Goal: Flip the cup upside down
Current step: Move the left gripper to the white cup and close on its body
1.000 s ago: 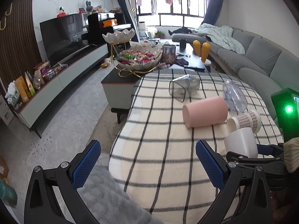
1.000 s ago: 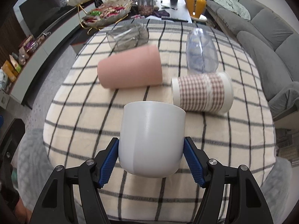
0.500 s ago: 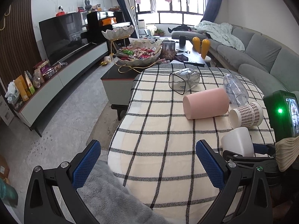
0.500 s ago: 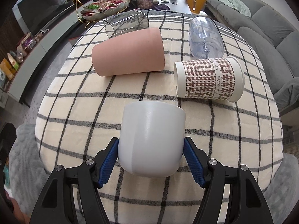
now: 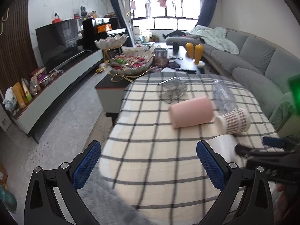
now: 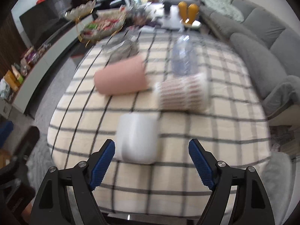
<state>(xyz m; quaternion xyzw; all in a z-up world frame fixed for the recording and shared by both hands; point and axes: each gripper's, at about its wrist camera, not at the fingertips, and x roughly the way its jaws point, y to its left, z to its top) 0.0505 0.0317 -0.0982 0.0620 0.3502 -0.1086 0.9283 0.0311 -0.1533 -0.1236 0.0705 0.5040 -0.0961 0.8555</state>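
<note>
The right tool [image 6: 151, 160] is spread wide and holds nothing. The white cup [image 6: 137, 137] stands on the checked worktop [image 6: 215, 131] just ahead of the tool and toward its left finger; blur hides whether that finger touches it. The cup appears to rest mouth-down, though blur prevents certainty. The left tool [image 5: 148, 166] is also wide and empty, held over the near-left edge of the worktop.

Judged step: release after placement of the white cup. Three further cups lie on their sides beyond it: the pink cup [image 6: 121, 77], the checked paper cup [image 6: 182, 92] and the clear cup [image 6: 183, 58]. The next move calls for a clean withdrawal of the right tool without nudging the white cup, followed by alignment across the body of another lying cup.
</note>
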